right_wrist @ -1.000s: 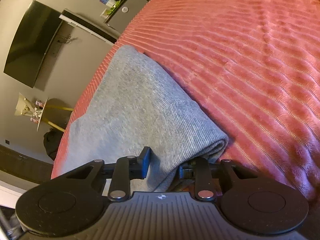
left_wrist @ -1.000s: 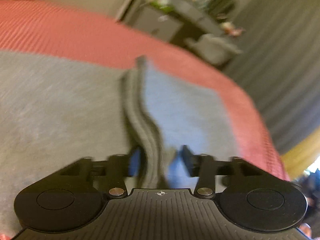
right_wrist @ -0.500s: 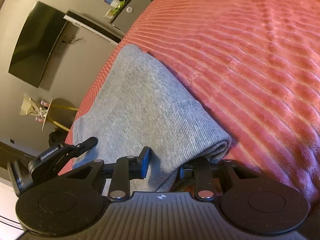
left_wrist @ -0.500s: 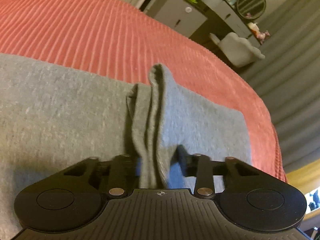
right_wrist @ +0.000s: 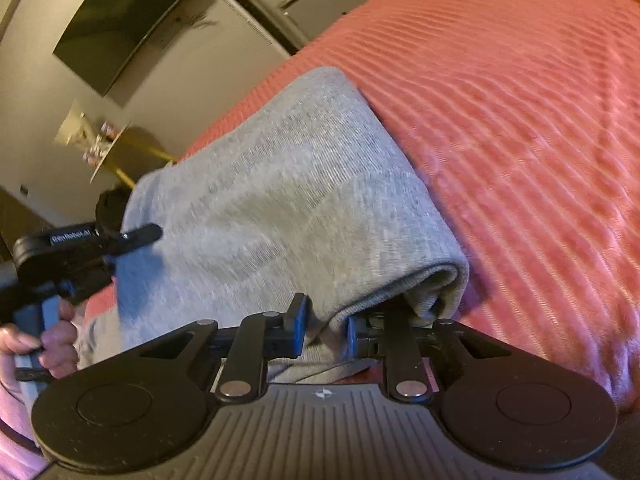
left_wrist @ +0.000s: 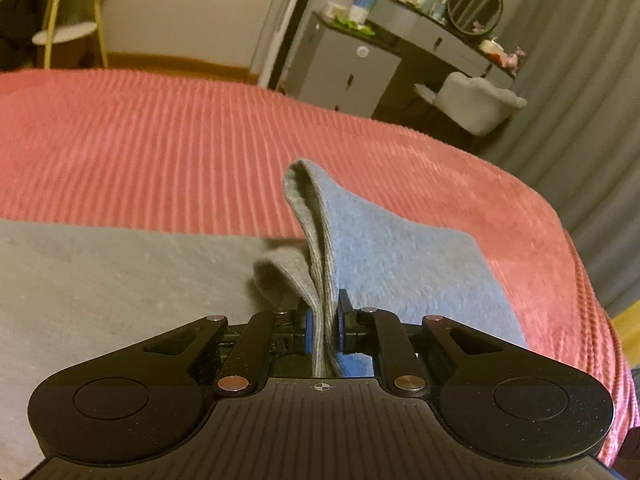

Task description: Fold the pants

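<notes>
Item: grey pants (left_wrist: pixel 400 256), lying on a red ribbed bedspread (left_wrist: pixel 180 152).

Left wrist view, left to right:
- 9 o'clock: flat grey expanse of the pants across the lower left of the bedspread.
- Centre: left gripper (left_wrist: pixel 323 320), jaws just closed, clenched on a raised fold of the pants; the pinched edge stands up toward 12 o'clock, with a smaller loop of fabric sagging at its 9 o'clock side.
- 3 o'clock: a further panel of the pants slopes down to the bedspread, looking bluish in this light.
- 1 o'clock, background: grey cabinet (left_wrist: pixel 344 72), dresser with round mirror (left_wrist: pixel 474 2), pale chair (left_wrist: pixel 476 102), grey curtain (left_wrist: pixel 588 92).
- 11 o'clock, background: side table with yellow legs (left_wrist: pixel 68 32).

Right wrist view, left to right:
- 9 o'clock: left gripper (right_wrist: pixel 136 236) seen from outside, its tip at the pants' edge; a hand (right_wrist: pixel 56 340) grips its handle.
- Centre: pants (right_wrist: pixel 288 200) as a thick folded bundle running toward 11 o'clock.
- 6 o'clock: right gripper (right_wrist: pixel 323 326), jaws just narrowed, grasping the near rolled edge of the pants.
- 3 o'clock: bare bedspread (right_wrist: pixel 520 120).
- 11 o'clock, background: dark wall screen (right_wrist: pixel 132 20).
</notes>
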Action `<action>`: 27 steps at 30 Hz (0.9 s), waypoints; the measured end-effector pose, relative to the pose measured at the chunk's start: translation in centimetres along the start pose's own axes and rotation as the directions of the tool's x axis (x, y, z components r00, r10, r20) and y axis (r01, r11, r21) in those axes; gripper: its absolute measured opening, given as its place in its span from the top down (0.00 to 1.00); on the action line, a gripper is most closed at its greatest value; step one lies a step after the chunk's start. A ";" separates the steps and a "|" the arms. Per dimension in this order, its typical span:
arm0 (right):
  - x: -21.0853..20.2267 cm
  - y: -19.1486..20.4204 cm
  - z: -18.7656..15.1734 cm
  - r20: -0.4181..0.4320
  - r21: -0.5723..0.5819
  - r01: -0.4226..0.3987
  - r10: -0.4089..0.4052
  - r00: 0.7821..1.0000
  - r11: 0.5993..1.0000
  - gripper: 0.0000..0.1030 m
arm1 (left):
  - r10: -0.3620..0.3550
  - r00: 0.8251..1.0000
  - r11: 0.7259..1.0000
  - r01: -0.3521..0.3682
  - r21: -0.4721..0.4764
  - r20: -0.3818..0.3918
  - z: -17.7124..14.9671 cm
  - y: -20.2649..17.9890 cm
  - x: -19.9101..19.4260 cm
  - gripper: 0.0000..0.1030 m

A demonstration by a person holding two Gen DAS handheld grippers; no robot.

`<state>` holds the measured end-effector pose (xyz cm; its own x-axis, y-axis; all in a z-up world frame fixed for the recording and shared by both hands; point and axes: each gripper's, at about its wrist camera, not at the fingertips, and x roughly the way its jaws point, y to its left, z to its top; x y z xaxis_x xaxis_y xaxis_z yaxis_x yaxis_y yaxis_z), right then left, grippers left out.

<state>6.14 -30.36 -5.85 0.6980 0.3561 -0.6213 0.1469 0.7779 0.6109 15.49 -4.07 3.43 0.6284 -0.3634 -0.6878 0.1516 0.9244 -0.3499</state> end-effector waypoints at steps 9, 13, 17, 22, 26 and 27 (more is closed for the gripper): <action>0.0 -2.1 0.8 -0.005 0.166 -0.073 0.075 0.997 0.983 0.50 | -0.061 0.996 0.983 0.049 -0.177 -0.062 -2.0 3.2 -0.7 0.61; -0.3 -4.8 1.2 0.033 0.346 -0.136 0.133 0.991 0.928 0.48 | -0.144 0.983 0.970 0.118 -0.211 -0.113 -5.6 3.6 -0.3 0.50; -0.5 -5.4 1.3 0.046 0.378 -0.150 0.143 0.989 0.914 0.46 | -0.220 0.971 0.927 0.178 -0.332 -0.095 -7.9 4.0 0.0 0.51; -1.3 -3.7 0.7 0.049 0.305 -0.128 0.118 0.992 0.944 0.37 | -0.296 0.947 0.905 0.237 -0.354 -0.125 -8.6 3.3 0.7 0.59; -1.9 -3.4 0.5 0.063 0.300 -0.149 0.137 0.989 0.942 0.36 | -0.295 0.945 0.887 0.216 -0.408 -0.143 -8.5 4.1 0.5 0.91; -2.0 -3.4 0.5 0.069 0.302 -0.156 0.141 0.988 0.940 0.36 | -0.310 0.942 0.869 0.225 -0.440 -0.131 -8.3 4.5 0.3 0.91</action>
<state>4.56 -33.98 -6.44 0.7582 0.4260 -0.4935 0.2413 0.5198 0.8195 10.02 -1.00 -3.68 0.4445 -0.6442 -0.6224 -0.0629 0.6707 -0.7391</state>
